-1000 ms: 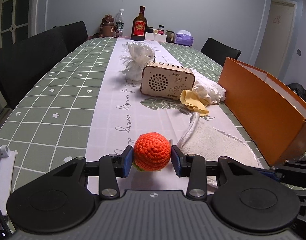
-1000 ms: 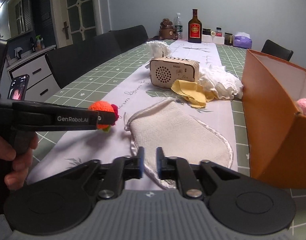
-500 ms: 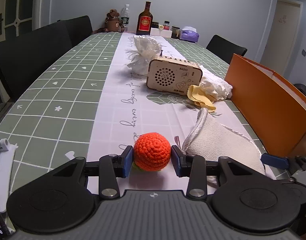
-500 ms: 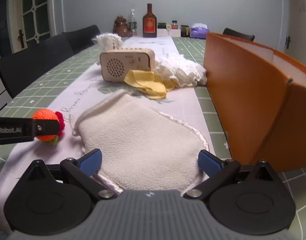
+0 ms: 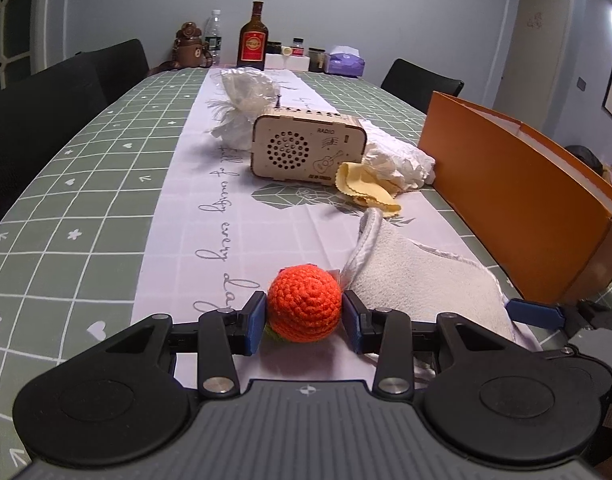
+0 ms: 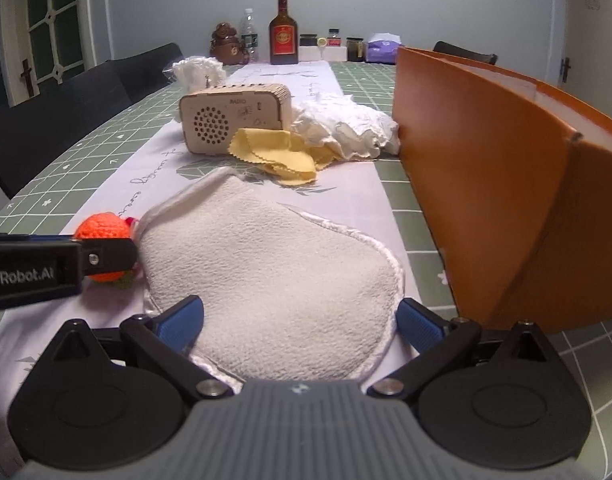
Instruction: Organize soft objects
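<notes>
My left gripper (image 5: 303,322) is shut on an orange crocheted ball (image 5: 304,303), low over the table runner. The ball also shows in the right wrist view (image 6: 101,227), held by the left gripper's finger. A cream terry mitt (image 6: 269,268) lies flat on the runner, also in the left wrist view (image 5: 418,276). My right gripper (image 6: 299,322) is wide open, its blue pads on either side of the mitt's near end. A yellow cloth (image 6: 279,156) and a white crumpled cloth (image 6: 346,128) lie beyond the mitt. An orange box (image 6: 486,184) stands open at the right.
A wooden radio (image 5: 308,152) stands mid-table, with a white tissue bundle (image 5: 245,100) behind it. A bottle (image 5: 252,38), a bear figure (image 5: 189,46), jars and a tissue pack (image 5: 344,64) sit at the far end. Black chairs (image 5: 45,112) line the left side.
My right gripper has opened wide and come down at the mitt's near end, turning towards the orange box. My left gripper keeps hold of the orange ball and has barely moved.
</notes>
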`<state>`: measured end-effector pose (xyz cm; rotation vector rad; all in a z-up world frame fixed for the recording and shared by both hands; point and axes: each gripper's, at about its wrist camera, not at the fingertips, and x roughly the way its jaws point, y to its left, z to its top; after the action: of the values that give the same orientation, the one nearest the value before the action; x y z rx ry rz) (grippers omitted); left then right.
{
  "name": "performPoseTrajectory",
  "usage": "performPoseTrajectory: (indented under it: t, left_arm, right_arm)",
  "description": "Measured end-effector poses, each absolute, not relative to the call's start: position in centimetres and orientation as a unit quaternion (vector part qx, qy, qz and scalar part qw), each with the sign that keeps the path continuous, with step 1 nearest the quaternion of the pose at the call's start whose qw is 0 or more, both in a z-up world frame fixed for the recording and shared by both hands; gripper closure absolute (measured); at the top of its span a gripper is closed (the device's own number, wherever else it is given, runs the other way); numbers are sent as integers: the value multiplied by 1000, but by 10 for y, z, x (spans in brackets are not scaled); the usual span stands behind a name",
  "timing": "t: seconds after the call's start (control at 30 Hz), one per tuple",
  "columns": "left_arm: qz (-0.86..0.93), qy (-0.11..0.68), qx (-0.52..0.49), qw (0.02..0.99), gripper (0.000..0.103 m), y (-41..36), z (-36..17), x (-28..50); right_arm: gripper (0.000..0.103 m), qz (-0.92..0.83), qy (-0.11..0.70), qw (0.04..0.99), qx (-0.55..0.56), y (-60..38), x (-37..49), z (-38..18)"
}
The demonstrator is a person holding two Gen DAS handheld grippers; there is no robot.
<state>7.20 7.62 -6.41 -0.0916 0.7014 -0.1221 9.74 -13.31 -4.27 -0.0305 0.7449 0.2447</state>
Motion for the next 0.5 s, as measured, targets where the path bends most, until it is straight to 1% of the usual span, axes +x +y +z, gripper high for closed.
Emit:
performPoseTrajectory:
  t: [0.23, 0.33, 0.4, 0.43, 0.5]
  left_arm:
    - [-75, 352, -42, 932, 58, 72, -64, 74]
    - [-76, 356, -42, 931, 58, 72, -64, 75]
    - [-78, 358, -43, 929, 58, 74, -63, 75]
    - [-77, 360, -49, 928, 58, 75, -63, 76]
    - [-79, 364, -54, 926, 58, 76, -62, 78]
  right_arm:
    - [2, 171, 360, 916, -39, -114, 95, -43]
    - [3, 174, 363, 915, -33, -112, 99, -41]
    - [10, 168, 363, 916, -16, -119, 105, -38]
    - [17, 165, 364, 916, -13, -122, 107, -38]
    - [22, 167, 363, 917, -16, -125, 110, -38]
